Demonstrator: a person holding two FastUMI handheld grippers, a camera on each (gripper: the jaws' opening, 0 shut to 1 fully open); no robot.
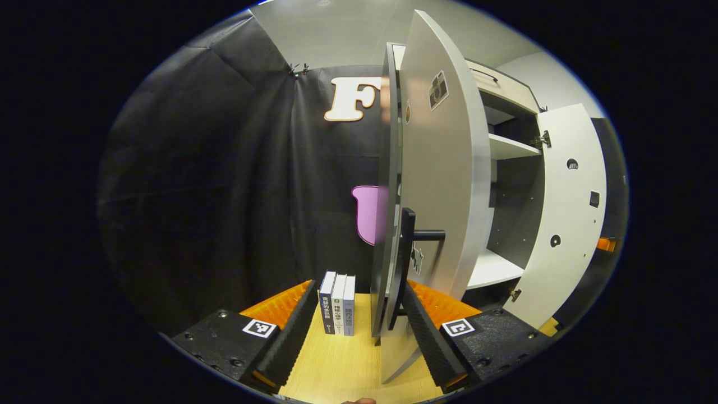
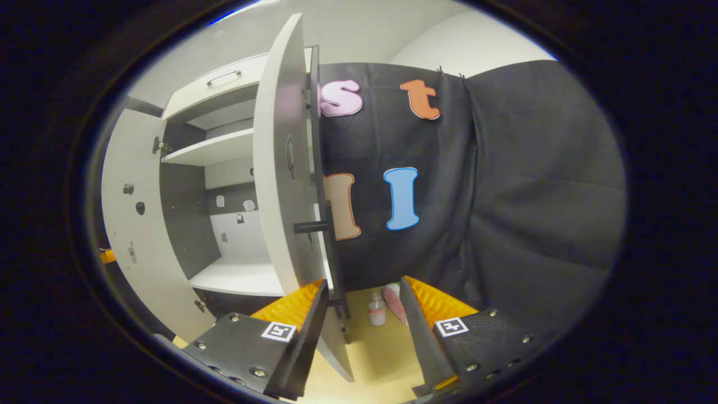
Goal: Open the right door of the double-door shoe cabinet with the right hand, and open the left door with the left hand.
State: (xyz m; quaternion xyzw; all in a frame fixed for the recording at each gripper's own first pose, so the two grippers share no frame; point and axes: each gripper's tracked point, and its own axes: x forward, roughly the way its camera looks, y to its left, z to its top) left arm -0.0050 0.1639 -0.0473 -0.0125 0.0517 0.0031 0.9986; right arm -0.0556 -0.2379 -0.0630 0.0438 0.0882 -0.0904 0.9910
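The shoe cabinet's left door (image 1: 443, 168) stands swung open, seen nearly edge-on in the left gripper view. Its black bar handle (image 1: 403, 264) hangs between the fingers of my left gripper (image 1: 359, 292), close to the right finger, and the jaws are wide apart. The right door (image 1: 566, 213) is open too, farther off. In the right gripper view that right door (image 2: 280, 168) rises edge-on, with its black handle (image 2: 328, 235) reaching down beside the left finger of my right gripper (image 2: 363, 283), which is open. The left door (image 2: 134, 224) stands open beyond, and white shelves (image 2: 241, 278) show inside.
Three upright books (image 1: 338, 303) stand on the wooden table (image 1: 348, 365) ahead of the left gripper. A small bottle (image 2: 377, 311) and a pinkish object (image 2: 394, 303) sit on the floor ahead of the right gripper. Black cloth hangs behind both doors.
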